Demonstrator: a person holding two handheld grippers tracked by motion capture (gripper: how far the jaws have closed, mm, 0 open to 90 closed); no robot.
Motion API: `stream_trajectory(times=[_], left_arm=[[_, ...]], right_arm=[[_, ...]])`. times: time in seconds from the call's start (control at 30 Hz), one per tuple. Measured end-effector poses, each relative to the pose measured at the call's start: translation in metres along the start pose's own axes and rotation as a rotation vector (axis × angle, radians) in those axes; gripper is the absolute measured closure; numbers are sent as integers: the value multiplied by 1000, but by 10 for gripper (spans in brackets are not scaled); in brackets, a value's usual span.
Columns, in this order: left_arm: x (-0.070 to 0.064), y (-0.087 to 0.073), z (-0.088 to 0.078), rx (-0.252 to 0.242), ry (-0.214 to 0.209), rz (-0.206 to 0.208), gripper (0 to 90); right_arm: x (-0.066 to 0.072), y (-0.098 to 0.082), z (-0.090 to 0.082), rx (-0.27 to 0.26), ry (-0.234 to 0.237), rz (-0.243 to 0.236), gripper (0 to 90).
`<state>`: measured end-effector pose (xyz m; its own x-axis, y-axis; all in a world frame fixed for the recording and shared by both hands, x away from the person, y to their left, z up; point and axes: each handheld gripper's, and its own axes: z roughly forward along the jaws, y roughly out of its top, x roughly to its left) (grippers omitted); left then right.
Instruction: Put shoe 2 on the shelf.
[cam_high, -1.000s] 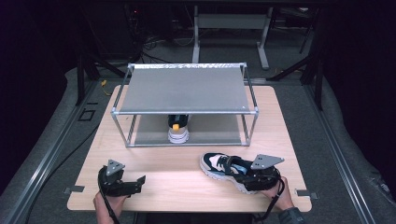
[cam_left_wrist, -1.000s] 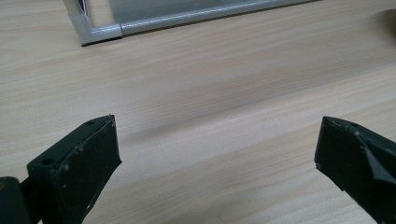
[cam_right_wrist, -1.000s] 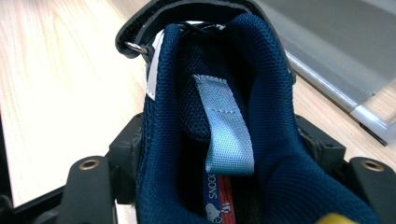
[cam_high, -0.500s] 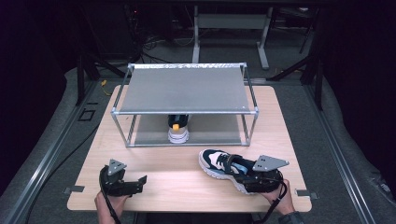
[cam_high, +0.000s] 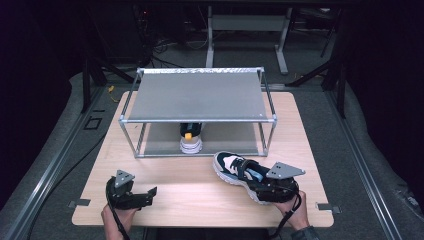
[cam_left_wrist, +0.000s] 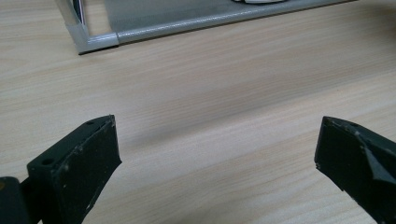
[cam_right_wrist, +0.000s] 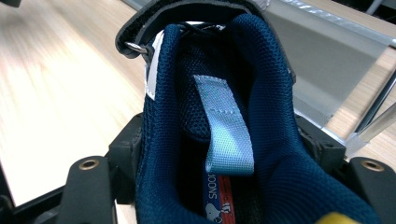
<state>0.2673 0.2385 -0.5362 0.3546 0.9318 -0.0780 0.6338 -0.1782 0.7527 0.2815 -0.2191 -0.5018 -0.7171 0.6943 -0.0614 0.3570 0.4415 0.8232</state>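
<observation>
A navy, black and white sneaker (cam_high: 235, 171) hangs just over the table's front right, toe pointing toward the rack. My right gripper (cam_high: 270, 189) is shut on its heel; the right gripper view looks into the blue mesh collar (cam_right_wrist: 219, 112) with a pale blue pull tab, both jaws pressing its sides. A second sneaker (cam_high: 190, 139) stands on the lower shelf of the metal rack (cam_high: 197, 96), seen heel-on. My left gripper (cam_high: 149, 195) rests at the front left, jaws spread wide over bare wood (cam_left_wrist: 210, 121) with nothing between them.
The rack's grey top shelf (cam_high: 197, 92) covers the back half of the wooden table (cam_high: 190, 200). Its front left corner foot (cam_left_wrist: 95, 41) lies ahead of the left gripper. Dark floor, cables and stand legs surround the table.
The right gripper has lifted the sneaker slightly and carried it a little toward the rack. The left gripper has stayed put.
</observation>
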Motion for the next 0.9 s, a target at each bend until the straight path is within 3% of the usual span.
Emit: stream_trajectory(times=[0.23, 0.3, 0.33, 0.37, 0.43, 0.9], left_arm=[[1, 2, -1, -7, -2, -8, 0], [1, 2, -1, -10, 0, -7, 0], [1, 2, -1, -9, 0, -7, 0], [1, 2, -2, -11, 1, -8, 0], [0, 2, -2, -11, 2, -9, 0], [4, -3, -2, -4, 5, -10, 0]], right_arm=[[3, 10, 7, -13, -52, 37, 319], [3, 12, 7, 5, -60, 37, 319], [4, 16, 11, -18, -65, 44, 319], [6, 18, 11, 3, -99, 45, 319], [7, 20, 13, -2, -96, 45, 319], [13, 44, 39, 27, -204, 73, 318]])
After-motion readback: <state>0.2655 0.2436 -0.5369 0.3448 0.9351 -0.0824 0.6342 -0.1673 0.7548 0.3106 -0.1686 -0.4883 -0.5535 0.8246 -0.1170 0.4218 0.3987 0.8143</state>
